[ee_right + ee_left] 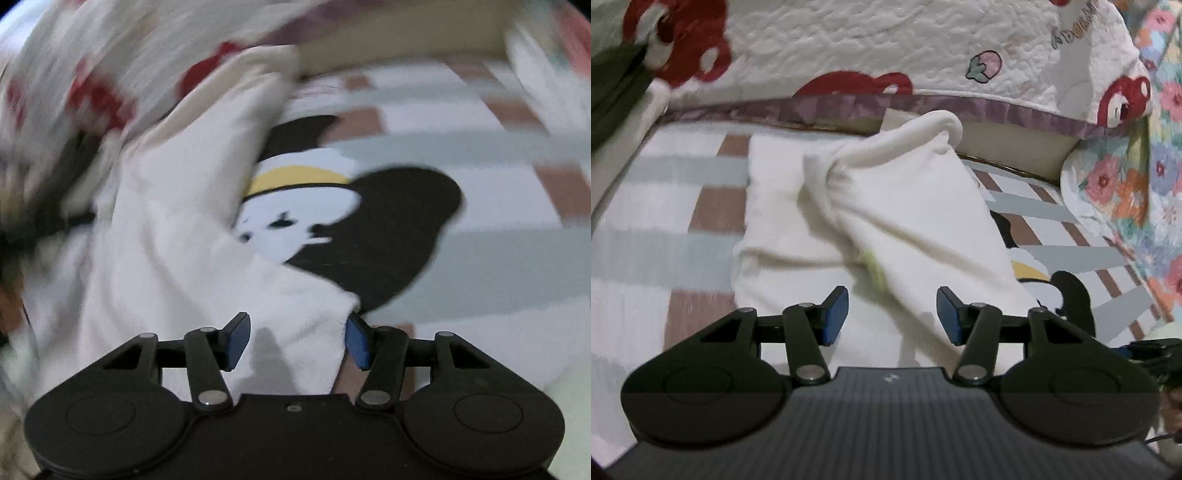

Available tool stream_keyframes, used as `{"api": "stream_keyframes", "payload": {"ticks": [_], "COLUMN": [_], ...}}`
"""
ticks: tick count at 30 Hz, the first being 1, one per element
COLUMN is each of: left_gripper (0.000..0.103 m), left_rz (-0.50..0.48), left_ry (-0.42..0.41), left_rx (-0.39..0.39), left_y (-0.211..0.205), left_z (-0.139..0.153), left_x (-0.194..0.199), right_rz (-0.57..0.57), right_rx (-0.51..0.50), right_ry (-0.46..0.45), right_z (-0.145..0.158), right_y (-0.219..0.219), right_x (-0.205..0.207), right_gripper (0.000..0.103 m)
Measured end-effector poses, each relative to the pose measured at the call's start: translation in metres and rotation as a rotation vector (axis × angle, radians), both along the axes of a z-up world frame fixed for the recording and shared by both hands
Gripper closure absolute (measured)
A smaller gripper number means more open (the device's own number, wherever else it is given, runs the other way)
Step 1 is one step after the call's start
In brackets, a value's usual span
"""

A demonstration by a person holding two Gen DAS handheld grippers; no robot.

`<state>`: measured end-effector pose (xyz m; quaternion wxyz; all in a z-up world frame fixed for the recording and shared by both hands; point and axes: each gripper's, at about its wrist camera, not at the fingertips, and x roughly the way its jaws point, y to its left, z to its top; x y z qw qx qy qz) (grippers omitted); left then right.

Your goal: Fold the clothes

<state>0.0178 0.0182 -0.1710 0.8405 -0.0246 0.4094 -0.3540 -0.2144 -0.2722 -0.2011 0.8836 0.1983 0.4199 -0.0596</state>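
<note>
A white garment (871,218) lies crumpled on the checked bedsheet (657,236), with one rolled fold raised toward the back. My left gripper (892,315) hovers open just above its near edge, with cloth below the gap and the blue pads touching nothing. In the right wrist view, which is blurred, the same white garment (177,236) lies to the left of a black, white and yellow cartoon print (354,221). My right gripper (297,341) is open over the garment's near corner, with its right pad at the cloth's edge and no grip visible.
A quilted white cover with red bear prints (886,44) and a purple trim (923,107) rises at the back. A floral blanket (1137,177) lies at the right. A dark green object (613,85) sits at the far left. Part of the other gripper (1152,354) shows at the right edge.
</note>
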Motion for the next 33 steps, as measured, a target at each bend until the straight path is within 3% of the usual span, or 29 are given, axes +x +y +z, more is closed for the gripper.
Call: {"api": "stream_keyframes", "payload": {"ticks": [1, 5, 7, 11, 13, 16, 20, 23, 25, 29, 33], "left_gripper": [0.051, 0.051, 0.051, 0.051, 0.051, 0.051, 0.051, 0.051, 0.051, 0.050, 0.049], "left_rz": [0.003, 0.025, 0.039, 0.103, 0.102, 0.159, 0.222, 0.254, 0.295, 0.389, 0.476], "left_ry": [0.018, 0.047, 0.061, 0.020, 0.074, 0.103, 0.046, 0.027, 0.002, -0.070, -0.122], "left_rx": [0.004, 0.029, 0.032, 0.068, 0.010, -0.042, -0.032, 0.035, 0.079, 0.042, 0.009], "left_y": [0.004, 0.004, 0.003, -0.005, -0.005, 0.004, 0.021, 0.028, 0.031, 0.050, 0.071], "left_z": [-0.002, -0.004, -0.005, -0.003, -0.006, -0.005, 0.013, 0.030, 0.042, 0.067, 0.077], "left_x": [-0.001, 0.009, 0.016, 0.019, 0.019, 0.009, -0.026, -0.056, -0.072, -0.104, -0.151], "right_rz": [0.018, 0.069, 0.141, 0.296, 0.332, 0.368, 0.386, 0.432, 0.359, 0.079, -0.053], "right_rx": [0.013, 0.180, 0.217, 0.250, 0.277, 0.357, 0.422, 0.362, 0.345, 0.442, 0.638], "right_ry": [-0.005, -0.107, -0.116, -0.021, -0.035, -0.136, -0.255, -0.343, -0.425, -0.550, -0.525], "right_z": [0.000, 0.007, 0.022, 0.039, 0.047, 0.058, 0.073, 0.086, 0.080, 0.041, 0.010], "right_y": [0.002, -0.013, -0.021, -0.015, -0.001, 0.028, 0.060, 0.080, 0.085, 0.088, 0.090], "right_x": [0.003, 0.029, 0.063, 0.142, 0.167, 0.180, 0.145, 0.097, 0.068, 0.014, -0.024], "right_gripper": [0.095, 0.096, 0.096, 0.096, 0.096, 0.097, 0.097, 0.096, 0.096, 0.096, 0.096]}}
